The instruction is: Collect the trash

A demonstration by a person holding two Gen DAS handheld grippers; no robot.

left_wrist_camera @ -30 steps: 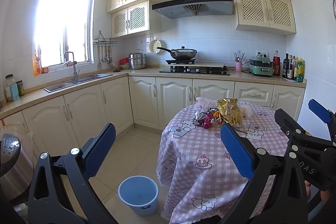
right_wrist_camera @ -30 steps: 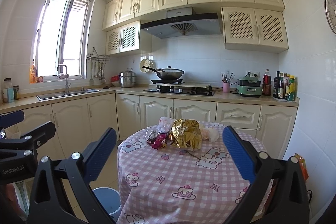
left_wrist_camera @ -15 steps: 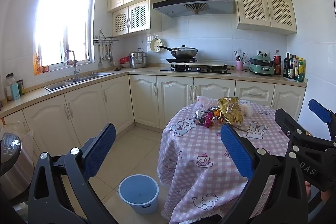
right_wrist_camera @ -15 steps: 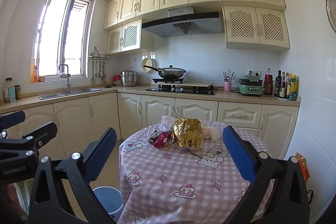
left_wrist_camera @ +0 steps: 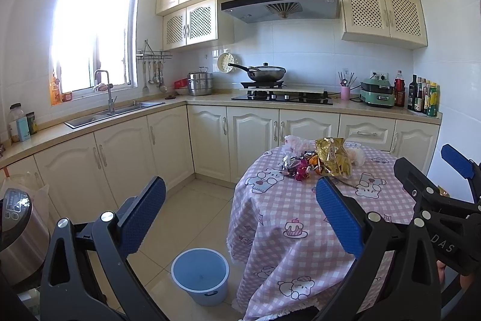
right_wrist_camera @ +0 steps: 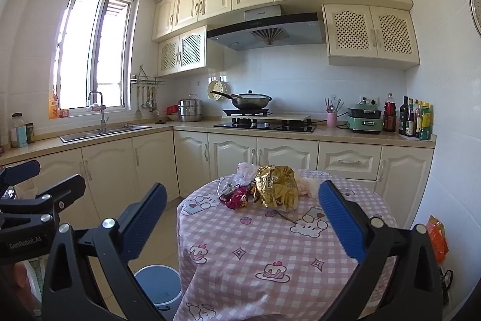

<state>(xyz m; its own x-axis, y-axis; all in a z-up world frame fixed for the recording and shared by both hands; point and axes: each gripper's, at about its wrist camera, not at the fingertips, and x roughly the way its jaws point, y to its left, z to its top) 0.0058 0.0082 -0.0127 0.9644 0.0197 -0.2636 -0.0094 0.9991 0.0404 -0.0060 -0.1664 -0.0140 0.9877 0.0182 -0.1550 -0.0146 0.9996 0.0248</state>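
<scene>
A pile of trash lies at the far side of a round table with a pink checked cloth [left_wrist_camera: 300, 215] [right_wrist_camera: 270, 245]: a crumpled gold foil bag [left_wrist_camera: 332, 157] [right_wrist_camera: 275, 188], magenta wrappers [left_wrist_camera: 300, 170] [right_wrist_camera: 236, 197], and white crumpled plastic [left_wrist_camera: 296, 143] [right_wrist_camera: 245, 169]. A blue bin [left_wrist_camera: 200, 276] [right_wrist_camera: 159, 288] stands on the floor left of the table. My left gripper [left_wrist_camera: 240, 212] is open and empty, well short of the pile. My right gripper [right_wrist_camera: 242, 215] is open and empty, above the table's near half.
Cream cabinets and a counter run along the back and left walls, with a sink [left_wrist_camera: 114, 113], a hob with a wok [left_wrist_camera: 266, 72] and bottles [left_wrist_camera: 424, 95]. A steel appliance [left_wrist_camera: 15, 230] stands at the left. An orange packet [right_wrist_camera: 437, 236] hangs right of the table.
Both grippers have drifted slightly, so the table and trash pile shifted a little right in both views. Both stay open and empty.
</scene>
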